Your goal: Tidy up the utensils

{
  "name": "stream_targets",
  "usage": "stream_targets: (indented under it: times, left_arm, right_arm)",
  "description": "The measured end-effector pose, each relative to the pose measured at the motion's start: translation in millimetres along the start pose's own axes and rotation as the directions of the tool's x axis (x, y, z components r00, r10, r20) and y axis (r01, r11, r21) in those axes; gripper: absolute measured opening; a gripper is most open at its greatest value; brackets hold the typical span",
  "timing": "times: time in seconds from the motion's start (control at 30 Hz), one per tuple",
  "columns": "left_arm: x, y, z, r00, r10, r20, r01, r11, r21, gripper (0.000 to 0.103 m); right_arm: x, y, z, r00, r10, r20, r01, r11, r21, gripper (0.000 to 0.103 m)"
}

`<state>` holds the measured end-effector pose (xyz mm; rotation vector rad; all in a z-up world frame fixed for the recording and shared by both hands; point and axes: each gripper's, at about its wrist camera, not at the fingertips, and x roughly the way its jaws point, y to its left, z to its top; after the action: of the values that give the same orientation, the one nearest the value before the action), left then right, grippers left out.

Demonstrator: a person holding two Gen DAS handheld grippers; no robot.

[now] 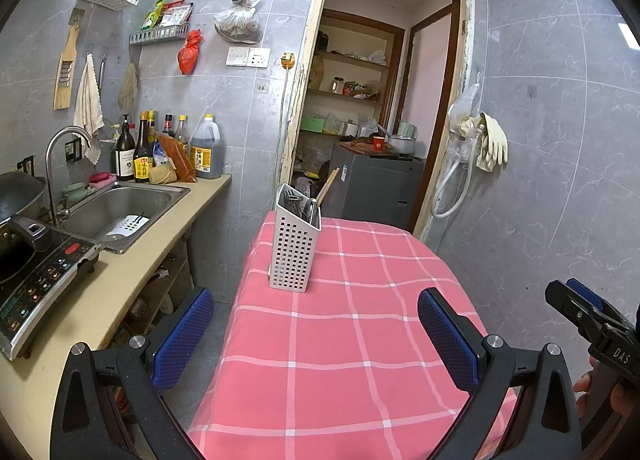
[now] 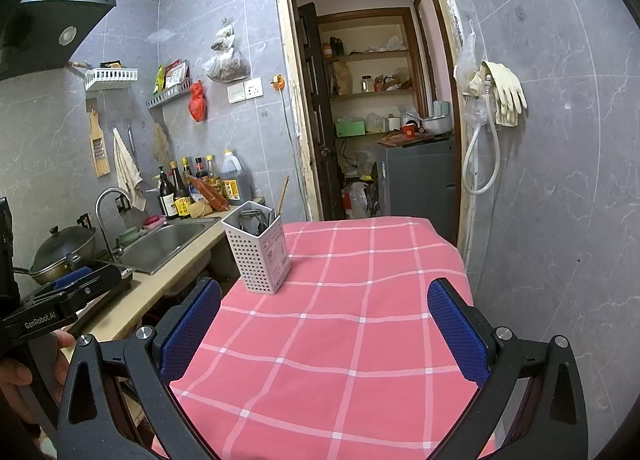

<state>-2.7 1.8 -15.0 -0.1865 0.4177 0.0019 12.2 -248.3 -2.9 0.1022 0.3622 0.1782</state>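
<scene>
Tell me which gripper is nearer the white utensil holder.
Left, narrowly. The utensil holder stands just ahead of the left gripper; the right gripper sits back and to the holder's right.

A white perforated utensil holder [image 1: 294, 248] stands upright on the pink checked table [image 1: 360, 340], near its far left corner. Inside it stand dark metal utensils [image 2: 254, 222] (which kinds cannot be told), leaning together, and a pair of wooden chopsticks [image 1: 329, 185] sticks out above the rim, tilted to the right.
</scene>
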Motion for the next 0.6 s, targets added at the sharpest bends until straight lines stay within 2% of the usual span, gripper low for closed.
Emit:
stream_targets:
  times: [0.27,0.47,0.6]
  left_arm:
    - [0.0,0.2,0.3,1.000,0.000,0.002,0.000,1.000,0.000,0.103]
    - [-6.1,5.8,1.2,1.000,0.003,0.031,-0.002,0.999,-0.038,0.103]
    - [-7.6,4.4,1.5,0.999,0.018,0.035,-0.017,1.000,-0.022,0.103]
  right_arm:
    - [0.0,0.2,0.6,1.000,0.000,-0.002,0.000,1.000,0.000,0.102]
    - [-0.1,0.5,0.7,1.000,0.000,-0.004,0.000,1.000,0.000,0.102]
    - [-0.2,0.3,1.2,1.000,0.001,-0.005,-0.001,1.000,0.000,0.102]
